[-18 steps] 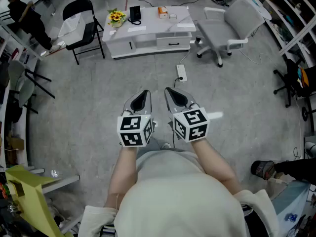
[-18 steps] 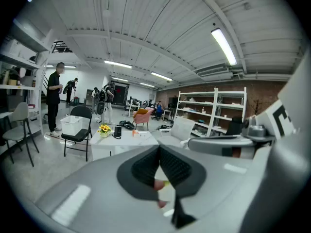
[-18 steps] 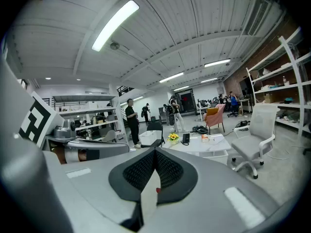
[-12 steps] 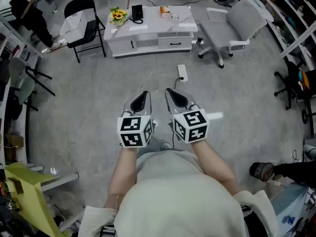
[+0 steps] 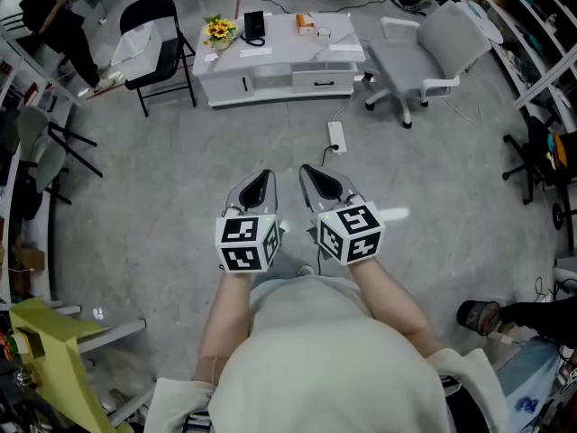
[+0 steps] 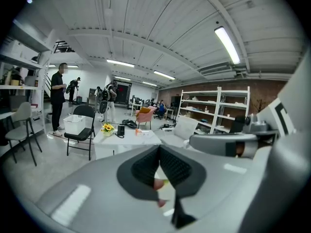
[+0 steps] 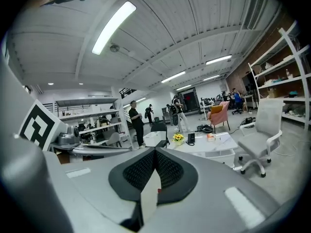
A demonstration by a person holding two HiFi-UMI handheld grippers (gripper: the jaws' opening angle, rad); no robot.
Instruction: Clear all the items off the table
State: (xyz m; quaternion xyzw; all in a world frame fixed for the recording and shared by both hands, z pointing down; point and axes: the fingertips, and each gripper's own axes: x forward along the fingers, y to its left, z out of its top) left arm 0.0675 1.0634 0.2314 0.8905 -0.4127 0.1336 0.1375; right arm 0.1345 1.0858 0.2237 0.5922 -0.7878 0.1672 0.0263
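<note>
The white counter (image 5: 279, 57) stands well ahead, an office chair (image 5: 433, 43) right of it and a folding chair (image 5: 158, 43) left. Short of it, the left gripper (image 5: 257, 183) and right gripper (image 5: 320, 180) hang side by side, fingers pressed together and holding nothing, likely an approach pose. A power strip (image 5: 336, 136) lies before the counter. The flowers (image 5: 217, 31), black phone (image 5: 253, 25) and orange box (image 5: 306, 23) sit on it.

Fig. 1. Bare floor (image 5: 225, 142) gives a wide, free approach to the front of the tabletop (image 5: 284, 45). 1 power strip (image 5: 335, 136) with its cable lies in this path. 2 obstacles flank the tabletop: black folding chair (image 5: 167, 59) left, white office chair (image 5: 437, 30) right.
</note>
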